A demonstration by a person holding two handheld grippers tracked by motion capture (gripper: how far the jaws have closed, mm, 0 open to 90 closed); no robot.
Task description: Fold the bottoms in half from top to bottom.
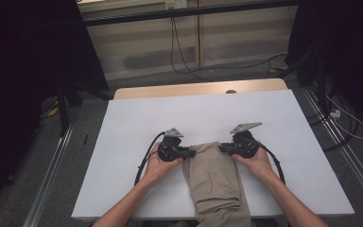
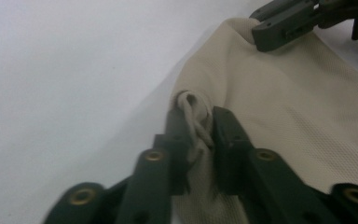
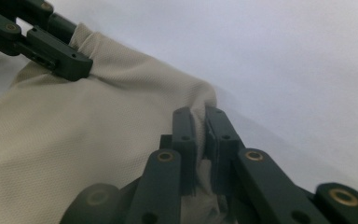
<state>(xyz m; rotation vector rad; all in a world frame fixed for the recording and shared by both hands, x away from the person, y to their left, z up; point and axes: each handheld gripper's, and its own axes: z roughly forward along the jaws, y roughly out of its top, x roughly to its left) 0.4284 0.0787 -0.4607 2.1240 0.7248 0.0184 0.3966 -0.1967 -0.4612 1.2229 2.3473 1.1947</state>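
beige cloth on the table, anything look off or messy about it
Slightly. The beige cloth is folded narrow and its near end hangs over the table edge. A drawstring is bunched in the left gripper, pinched with the corner. The right gripper holds the other corner cleanly. No damage shows.

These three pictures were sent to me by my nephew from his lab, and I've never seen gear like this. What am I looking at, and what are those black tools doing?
A person sits at a white table with a hand-held gripper in each hand. The high view looks down from above: the left gripper and right gripper meet a folded beige garment, probably trousers, which hangs over the near edge. The other two pictures come from small cameras riding on the grippers, looking along their black jaws. In the left gripper view the jaws are shut on one top corner of the cloth, pinching a cord there. In the right gripper view the jaws pinch the other top corner.
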